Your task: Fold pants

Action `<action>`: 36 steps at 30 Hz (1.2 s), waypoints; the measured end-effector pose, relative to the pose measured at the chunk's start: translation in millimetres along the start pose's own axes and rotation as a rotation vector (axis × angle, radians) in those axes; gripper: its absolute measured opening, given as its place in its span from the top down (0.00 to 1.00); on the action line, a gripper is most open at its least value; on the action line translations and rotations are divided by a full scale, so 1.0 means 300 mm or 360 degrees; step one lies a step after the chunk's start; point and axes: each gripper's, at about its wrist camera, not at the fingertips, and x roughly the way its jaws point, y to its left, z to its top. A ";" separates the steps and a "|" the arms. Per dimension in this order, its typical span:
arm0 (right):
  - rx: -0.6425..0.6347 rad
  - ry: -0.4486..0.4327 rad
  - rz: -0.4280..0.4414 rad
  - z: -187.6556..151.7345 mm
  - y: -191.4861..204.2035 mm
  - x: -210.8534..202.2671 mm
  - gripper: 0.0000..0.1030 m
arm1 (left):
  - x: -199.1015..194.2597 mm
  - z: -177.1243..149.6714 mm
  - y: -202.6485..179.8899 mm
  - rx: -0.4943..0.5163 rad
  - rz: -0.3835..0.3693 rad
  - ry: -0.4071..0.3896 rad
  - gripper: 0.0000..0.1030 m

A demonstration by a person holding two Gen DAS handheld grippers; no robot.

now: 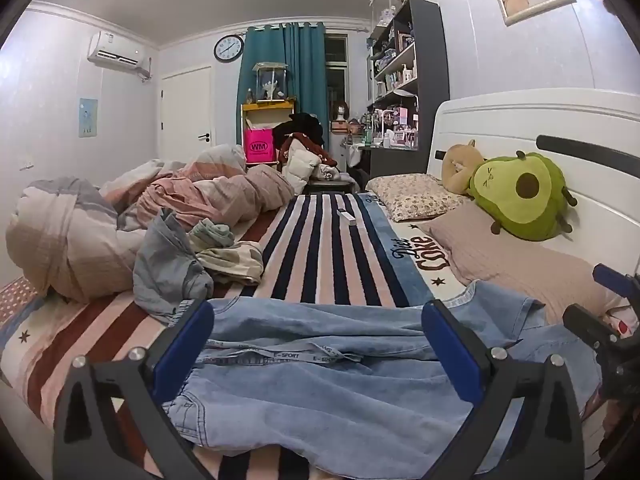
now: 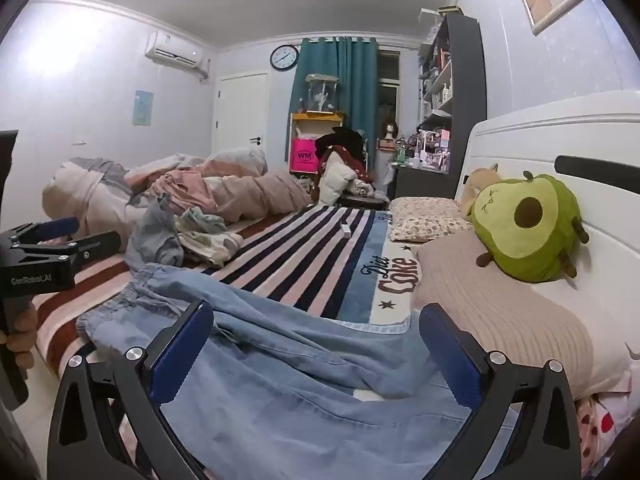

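Observation:
Light blue denim pants (image 1: pixel 320 384) lie spread across the near edge of the striped bed cover, waistband with a printed drawstring toward the left. My left gripper (image 1: pixel 318 340) hovers over the waist area, wide open, its blue pads apart with nothing pressed. In the right wrist view the same pants (image 2: pixel 280 380) run from the elastic waist at left toward me. My right gripper (image 2: pixel 316 344) stands open above the leg fabric. The left gripper (image 2: pixel 60 236) shows at the left edge there, held by a hand (image 2: pixel 18 340). The right gripper (image 1: pixel 612 320) peeks in at the left view's right edge.
A pile of other clothes (image 1: pixel 180 264) and a bunched duvet (image 1: pixel 120 216) sit at the left of the bed. Pillows (image 1: pixel 500 248) and an avocado plush (image 1: pixel 520 196) lie by the white headboard (image 1: pixel 520 124). A small white box (image 1: pixel 347 216) rests on the striped cover (image 1: pixel 328 248).

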 end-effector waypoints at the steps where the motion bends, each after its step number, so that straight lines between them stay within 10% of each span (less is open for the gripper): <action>1: 0.0001 0.0014 -0.0008 0.002 0.001 0.001 0.00 | 0.000 0.000 0.002 0.0000 -0.0006 0.0004 0.01; 36: -0.0018 0.0017 -0.0031 -0.002 0.009 -0.020 0.00 | 0.006 -0.032 0.007 0.0021 0.0018 0.0035 0.01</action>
